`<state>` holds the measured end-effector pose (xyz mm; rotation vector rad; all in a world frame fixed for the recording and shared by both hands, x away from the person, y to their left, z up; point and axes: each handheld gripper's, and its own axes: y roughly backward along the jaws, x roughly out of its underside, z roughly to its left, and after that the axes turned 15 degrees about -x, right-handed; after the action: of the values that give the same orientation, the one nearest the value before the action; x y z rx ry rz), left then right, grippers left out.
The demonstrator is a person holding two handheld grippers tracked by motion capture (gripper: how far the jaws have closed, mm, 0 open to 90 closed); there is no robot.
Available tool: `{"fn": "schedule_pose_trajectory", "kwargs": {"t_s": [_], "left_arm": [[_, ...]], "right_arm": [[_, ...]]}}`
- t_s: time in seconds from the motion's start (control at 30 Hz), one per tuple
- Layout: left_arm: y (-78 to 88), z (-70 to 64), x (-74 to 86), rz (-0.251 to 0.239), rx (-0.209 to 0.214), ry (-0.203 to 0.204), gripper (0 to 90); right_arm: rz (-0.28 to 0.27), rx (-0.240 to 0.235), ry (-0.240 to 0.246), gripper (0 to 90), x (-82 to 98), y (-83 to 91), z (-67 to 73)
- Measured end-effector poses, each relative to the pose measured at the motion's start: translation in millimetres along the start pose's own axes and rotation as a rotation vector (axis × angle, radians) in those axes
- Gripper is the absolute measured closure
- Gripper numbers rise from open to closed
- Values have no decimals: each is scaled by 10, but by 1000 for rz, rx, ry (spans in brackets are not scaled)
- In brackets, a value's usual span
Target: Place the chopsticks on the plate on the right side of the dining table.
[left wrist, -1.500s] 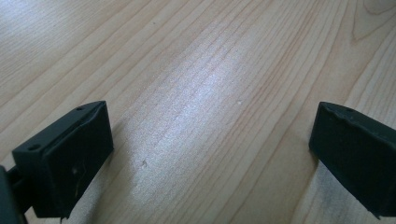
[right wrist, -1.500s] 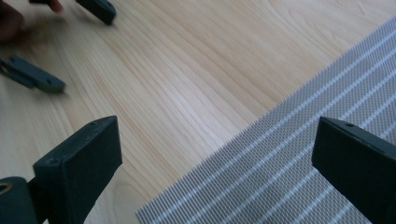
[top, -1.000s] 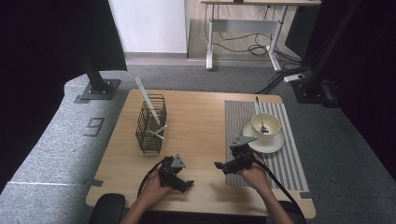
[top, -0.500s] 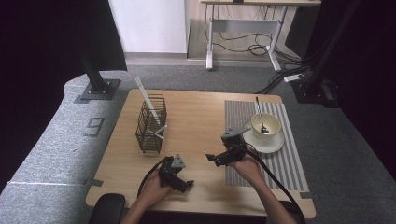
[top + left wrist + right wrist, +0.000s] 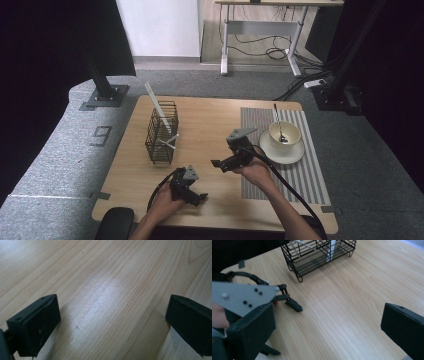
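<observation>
Black wire basket, upright, left of centre

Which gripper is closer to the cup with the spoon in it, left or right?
Right. The right gripper hovers just beside the cup, near the mat's edge; the left gripper sits by the table's near edge, farther off.

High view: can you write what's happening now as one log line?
left claw: open, low over table | right claw: open, empty | wire basket: holds white sticks | cup: on saucer, spoon inside
</observation>
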<state>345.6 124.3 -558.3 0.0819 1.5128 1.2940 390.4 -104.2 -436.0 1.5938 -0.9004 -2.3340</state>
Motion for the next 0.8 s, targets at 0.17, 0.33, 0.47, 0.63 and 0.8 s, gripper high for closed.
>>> {"fn": "schedule_pose_trajectory", "kwargs": {"t_s": [0.17, 0.33, 0.47, 0.63, 0.8], "left_arm": [[0, 0, 0, -1, 0, 0, 0], [0, 0, 0, -1, 0, 1, 0], [0, -2, 0, 0, 1, 3, 0], [0, -1, 0, 1, 1, 0, 0], [0, -2, 0, 0, 0, 2, 0]], "right_arm": [[-1, -18, 12, 0, -168, -37, 26], [5, -48, 39, 0, -364, -123, 73], [8, -62, 59, 0, -457, -181, 87], [26, -59, 87, 0, -596, -279, 103], [14, -84, 100, 0, -765, -350, 148]]}}
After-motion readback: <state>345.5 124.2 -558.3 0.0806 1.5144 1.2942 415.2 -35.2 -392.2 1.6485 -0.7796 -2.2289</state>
